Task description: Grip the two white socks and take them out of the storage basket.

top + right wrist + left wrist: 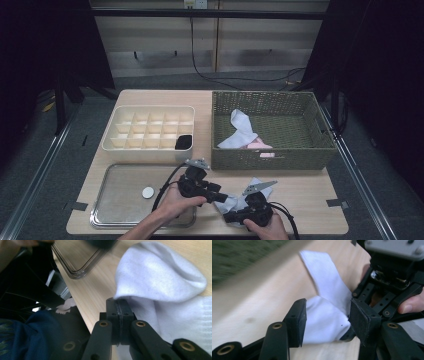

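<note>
A white sock (239, 201) lies on the wooden table near its front edge, between my two grippers. My left gripper (220, 195) comes in from the left. In the left gripper view its jaws (327, 320) stand open around a folded lump of the sock (324, 277). My right gripper (228, 217) reaches in from the right. In the right gripper view its pads (120, 307) are pressed together at the sock's folded edge (160, 272), and the fabric starts right at the tips. A hand holds each gripper.
A metal tray (100, 200) with a white disc (148, 192) lies front left. Behind it stands a cream divided organiser (112, 140) with a black item (184, 141) in one cell. A green woven basket (270, 160) at the back right holds another white sock (240, 127) and something pink (257, 146).
</note>
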`<move>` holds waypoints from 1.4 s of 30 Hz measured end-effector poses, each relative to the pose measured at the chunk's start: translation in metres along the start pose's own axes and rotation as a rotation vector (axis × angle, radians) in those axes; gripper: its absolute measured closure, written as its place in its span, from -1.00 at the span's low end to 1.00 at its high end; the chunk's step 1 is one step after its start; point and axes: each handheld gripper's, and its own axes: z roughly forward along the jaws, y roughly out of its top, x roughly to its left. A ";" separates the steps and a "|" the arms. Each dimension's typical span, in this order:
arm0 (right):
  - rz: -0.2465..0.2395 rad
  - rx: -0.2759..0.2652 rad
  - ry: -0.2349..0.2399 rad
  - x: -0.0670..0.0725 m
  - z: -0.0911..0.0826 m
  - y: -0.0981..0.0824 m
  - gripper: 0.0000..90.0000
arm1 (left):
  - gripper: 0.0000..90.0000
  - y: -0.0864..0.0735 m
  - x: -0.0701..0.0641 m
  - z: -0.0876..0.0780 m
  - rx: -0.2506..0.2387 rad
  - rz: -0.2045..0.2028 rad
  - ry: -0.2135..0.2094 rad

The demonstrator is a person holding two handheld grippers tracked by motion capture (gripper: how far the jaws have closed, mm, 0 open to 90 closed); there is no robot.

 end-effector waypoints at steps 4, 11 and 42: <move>0.013 -0.005 0.008 -0.001 -0.001 -0.001 0.92 | 0.07 -0.004 -0.004 0.023 0.045 -0.011 -0.014; 0.021 -0.006 0.004 0.002 -0.006 -0.003 0.67 | 0.58 -0.011 0.002 0.021 0.081 0.003 0.013; 0.202 -0.211 -0.265 -0.076 -0.092 -0.008 0.98 | 0.71 -0.024 0.007 0.008 0.118 0.034 0.013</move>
